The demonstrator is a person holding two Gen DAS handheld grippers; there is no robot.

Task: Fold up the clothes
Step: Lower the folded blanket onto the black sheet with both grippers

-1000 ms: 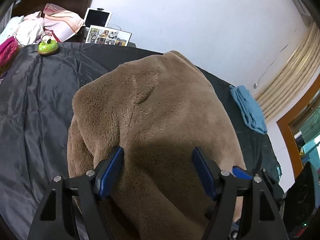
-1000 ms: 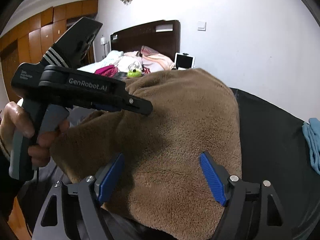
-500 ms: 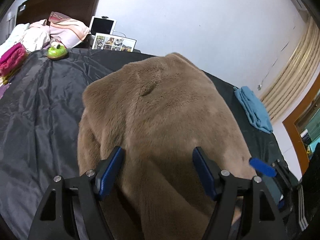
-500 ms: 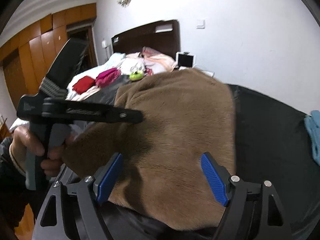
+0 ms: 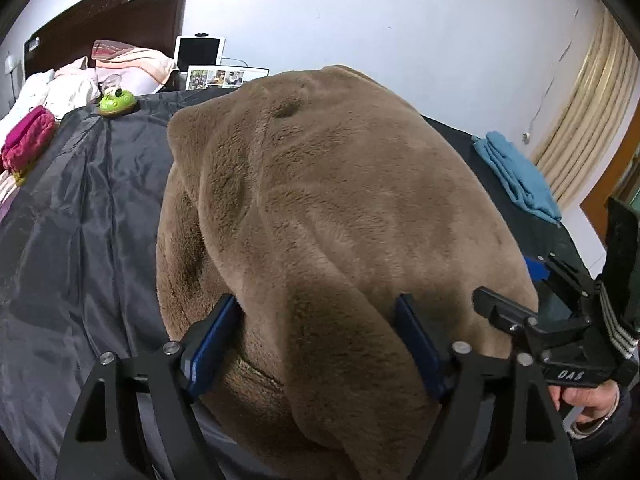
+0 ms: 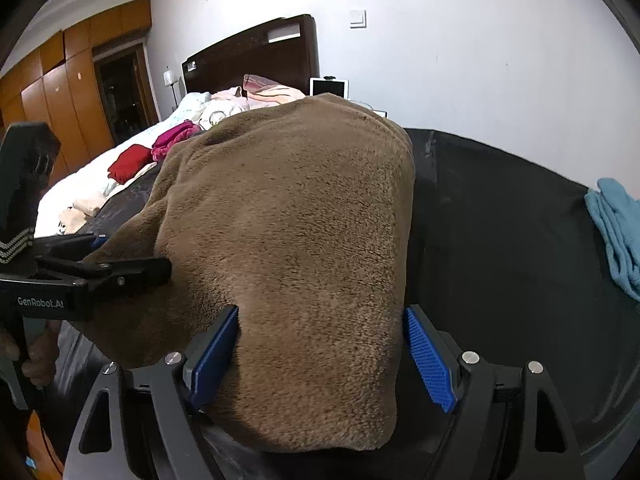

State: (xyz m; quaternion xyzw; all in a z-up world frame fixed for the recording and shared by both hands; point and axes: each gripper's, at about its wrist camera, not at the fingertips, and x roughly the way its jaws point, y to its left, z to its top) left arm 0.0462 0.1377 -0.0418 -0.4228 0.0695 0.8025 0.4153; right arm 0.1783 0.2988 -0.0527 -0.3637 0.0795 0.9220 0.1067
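A thick brown fleece garment (image 5: 340,200) lies in a folded heap on the black sheet (image 5: 80,220) of a bed. My left gripper (image 5: 316,336) straddles its near edge; the jaws are opening and a fold of fleece fills the gap between them. My right gripper (image 6: 320,344) stands open over the garment (image 6: 288,220) at its right near corner, and the ribbed face of its right pad shows bare. Each gripper shows in the other's view: the right gripper (image 5: 532,304) beside the fleece, the left gripper (image 6: 128,256) with its fingers at the garment's left side.
A folded blue towel (image 5: 516,176) lies at the sheet's far right. A green toy (image 5: 116,104), pink clothes (image 5: 28,140) and pillows sit at the far left by the headboard. A red garment (image 6: 130,168) lies on the white bedding. Bare black sheet (image 6: 500,220) stretches right of the fleece.
Both grippers have shifted along the garment's near edge and tilted. The right gripper has come further into the left wrist view. The left gripper has sunk lower in the right wrist view, and its pads stand slightly wider.
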